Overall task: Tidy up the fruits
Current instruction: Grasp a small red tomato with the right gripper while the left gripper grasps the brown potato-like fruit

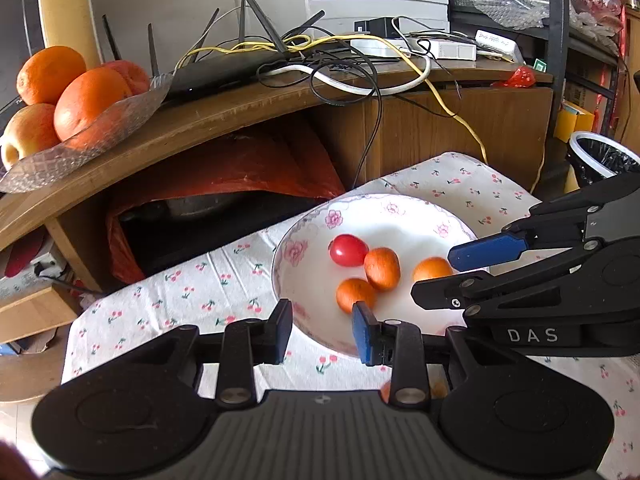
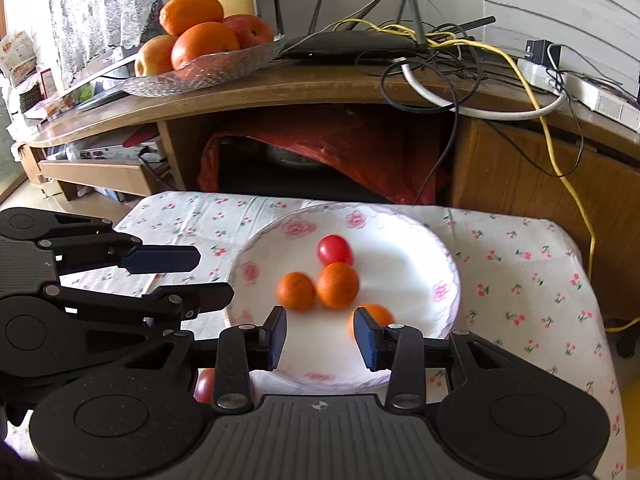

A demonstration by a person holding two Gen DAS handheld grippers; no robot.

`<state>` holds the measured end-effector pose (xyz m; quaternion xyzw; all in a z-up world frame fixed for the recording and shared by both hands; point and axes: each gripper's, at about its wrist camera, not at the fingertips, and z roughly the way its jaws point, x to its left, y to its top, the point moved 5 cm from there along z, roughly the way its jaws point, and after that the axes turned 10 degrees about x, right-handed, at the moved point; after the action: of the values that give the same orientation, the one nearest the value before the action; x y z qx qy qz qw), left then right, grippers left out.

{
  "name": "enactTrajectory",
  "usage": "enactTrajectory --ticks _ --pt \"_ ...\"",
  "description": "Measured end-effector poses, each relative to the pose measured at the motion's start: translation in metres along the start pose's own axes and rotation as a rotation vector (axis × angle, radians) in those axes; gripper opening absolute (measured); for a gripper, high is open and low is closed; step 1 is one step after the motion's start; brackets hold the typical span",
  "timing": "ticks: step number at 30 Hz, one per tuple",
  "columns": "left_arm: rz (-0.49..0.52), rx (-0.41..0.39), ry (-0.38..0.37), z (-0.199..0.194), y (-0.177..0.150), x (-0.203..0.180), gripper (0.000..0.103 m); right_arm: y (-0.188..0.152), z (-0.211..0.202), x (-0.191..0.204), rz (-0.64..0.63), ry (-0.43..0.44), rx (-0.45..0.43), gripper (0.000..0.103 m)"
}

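Observation:
A white bowl [image 1: 320,216] [image 2: 352,210] with pink flowers stands on the cherry-print cloth [image 1: 224,280]. Inside lie a red cherry tomato [image 1: 348,250] [image 2: 335,250] and three small orange fruits [image 1: 382,268] [image 2: 338,285]; one of them [image 2: 376,316] looks blurred by the right gripper's fingertip. My left gripper [image 1: 323,334] [image 2: 212,276] hovers open at the bowl's near-left rim, holding nothing. My right gripper [image 2: 321,338] [image 1: 434,276] is open over the bowl's near side, also holding nothing. Another red tomato [image 2: 205,386] lies on the cloth, partly hidden under the right gripper.
Behind the table stands a wooden cabinet [image 2: 320,92] with a glass plate of oranges and apples [image 1: 80,136] [image 2: 200,68], a router [image 2: 352,46] and tangled cables. A red bag [image 1: 240,172] fills the shelf below. A bin [image 1: 600,160] stands at the right.

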<state>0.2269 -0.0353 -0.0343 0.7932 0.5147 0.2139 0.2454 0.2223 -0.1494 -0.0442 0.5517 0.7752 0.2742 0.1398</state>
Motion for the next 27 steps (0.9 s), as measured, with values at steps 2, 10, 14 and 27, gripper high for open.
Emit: enactTrajectory --ticks 2,10,14,27 --pt "-0.002 0.006 -0.007 -0.004 -0.005 0.001 0.041 -0.004 -0.003 0.006 -0.009 0.009 0.007 0.033" --pt "0.024 0.030 -0.027 -0.028 -0.040 0.004 0.044 -0.029 -0.016 0.033 -0.047 0.060 0.048 0.034" --pt "0.045 0.053 -0.036 -0.039 -0.063 0.007 0.045 -0.045 -0.020 0.045 -0.053 0.088 0.085 0.034" --pt "0.080 0.114 -0.084 -0.033 -0.100 0.017 0.046 -0.062 0.011 0.066 -0.043 0.129 0.156 0.034"
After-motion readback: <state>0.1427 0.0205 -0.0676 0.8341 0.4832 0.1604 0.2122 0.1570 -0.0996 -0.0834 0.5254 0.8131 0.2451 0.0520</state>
